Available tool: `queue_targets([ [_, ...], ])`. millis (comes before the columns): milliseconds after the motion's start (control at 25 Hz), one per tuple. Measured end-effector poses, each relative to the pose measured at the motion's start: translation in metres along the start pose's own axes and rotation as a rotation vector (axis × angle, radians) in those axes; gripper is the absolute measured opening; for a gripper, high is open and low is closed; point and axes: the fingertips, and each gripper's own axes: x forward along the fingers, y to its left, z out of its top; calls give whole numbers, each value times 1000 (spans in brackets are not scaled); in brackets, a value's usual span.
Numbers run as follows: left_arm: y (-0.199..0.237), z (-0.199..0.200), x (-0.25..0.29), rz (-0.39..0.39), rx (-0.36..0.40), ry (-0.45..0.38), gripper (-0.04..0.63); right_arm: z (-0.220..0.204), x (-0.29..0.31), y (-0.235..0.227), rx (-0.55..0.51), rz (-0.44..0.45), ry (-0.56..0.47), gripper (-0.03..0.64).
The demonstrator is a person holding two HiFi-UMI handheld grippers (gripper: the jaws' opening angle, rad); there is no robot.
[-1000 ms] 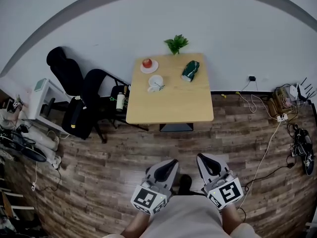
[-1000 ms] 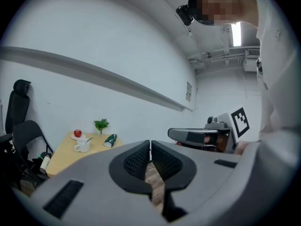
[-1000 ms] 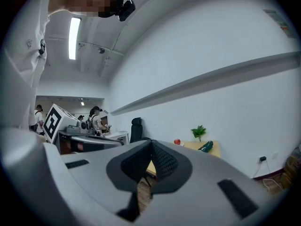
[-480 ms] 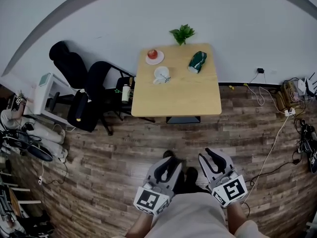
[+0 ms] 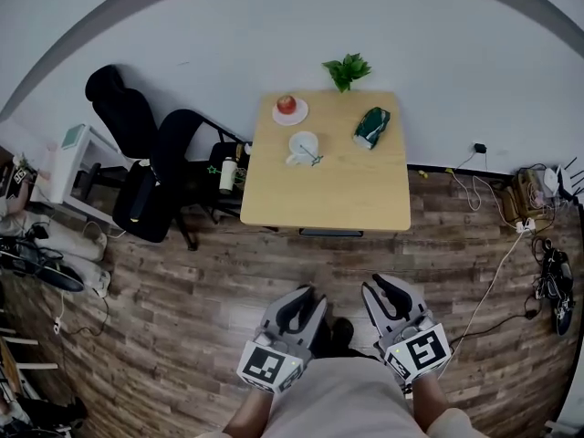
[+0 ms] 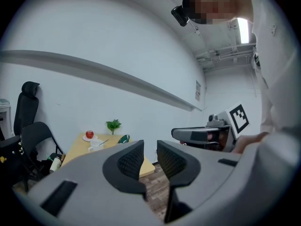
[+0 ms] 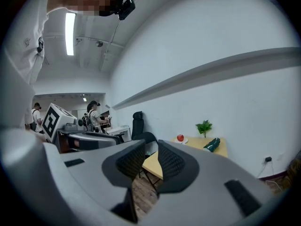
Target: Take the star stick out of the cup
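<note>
Fingers [image 6: 129,161] of the left gripper [image 5: 307,292] stand released, with a narrow slit between them and nothing in it. The right gripper [image 5: 377,286] has its fingers [image 7: 171,161] likewise slightly apart and empty. Both are held low by the person's body over a wood-plank floor [image 5: 182,281]. At 12 o'clock from them, well apart, a light wooden worktop [image 5: 328,190] stands against a white wall [image 5: 274,26]. Black chairs [image 5: 173,162] stand on its 9 o'clock side, and cables [image 5: 493,272] lie on the floor at 3 o'clock. A white cup [image 5: 302,146] sits toward the worktop's 11 o'clock. The star stick [image 5: 313,156], a thin dark rod, leans out of it toward 4 o'clock; its star is too small to make out. An apple [image 5: 286,104] on a plate [image 5: 297,115], a plant [image 5: 347,67] and a green packet [image 5: 372,126] sit near the wall.
</note>
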Motion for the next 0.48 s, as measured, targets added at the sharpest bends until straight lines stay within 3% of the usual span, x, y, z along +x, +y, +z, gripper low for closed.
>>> queue_targets([
  [480, 85, 45, 45, -41, 18, -45, 87, 40, 85, -24, -36, -44, -2, 72],
])
